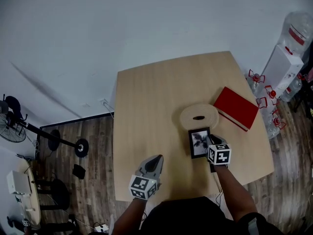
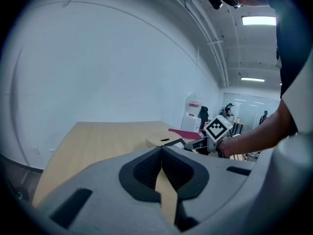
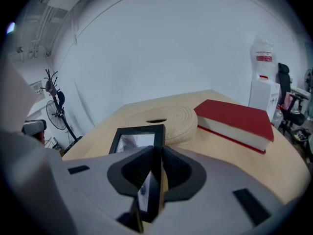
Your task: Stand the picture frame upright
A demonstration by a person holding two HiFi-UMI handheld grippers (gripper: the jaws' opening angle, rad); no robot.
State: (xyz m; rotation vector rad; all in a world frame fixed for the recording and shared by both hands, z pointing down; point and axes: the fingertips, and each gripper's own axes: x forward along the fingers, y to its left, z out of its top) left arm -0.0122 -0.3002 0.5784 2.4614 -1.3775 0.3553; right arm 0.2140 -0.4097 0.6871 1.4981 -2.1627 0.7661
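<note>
Table [image 1: 156, 106] room is lying open left of the picture frame [image 1: 199, 142] — right gripper [image 1: 211, 141] fingers are clamping its edge, just beside the woven mat [image 1: 198, 116]; left gripper [image 1: 156, 159] fingers are sitting closed, empty.

Picture frame [image 1: 199, 142]: black border; black-and-white print, dark shape on pale grey.
Book [image 1: 236, 107]: bright red cover, white page edge.
Round woven mat [image 1: 198, 116]: straw beige, ringed weave, dark slot at centre.
Table [image 1: 156, 102]: light wood, faint grain.
Left gripper [image 1: 156, 159]: grey shell, black ribbed pads, cube of black-and-white square markers.
Right gripper [image 1: 212, 141]: grey and black, black-and-white marker cube.
Floor [image 1: 98, 129]: dark brown planks.
Water dispenser [image 1: 283, 65]: white body, red label on the clear bottle.
</note>
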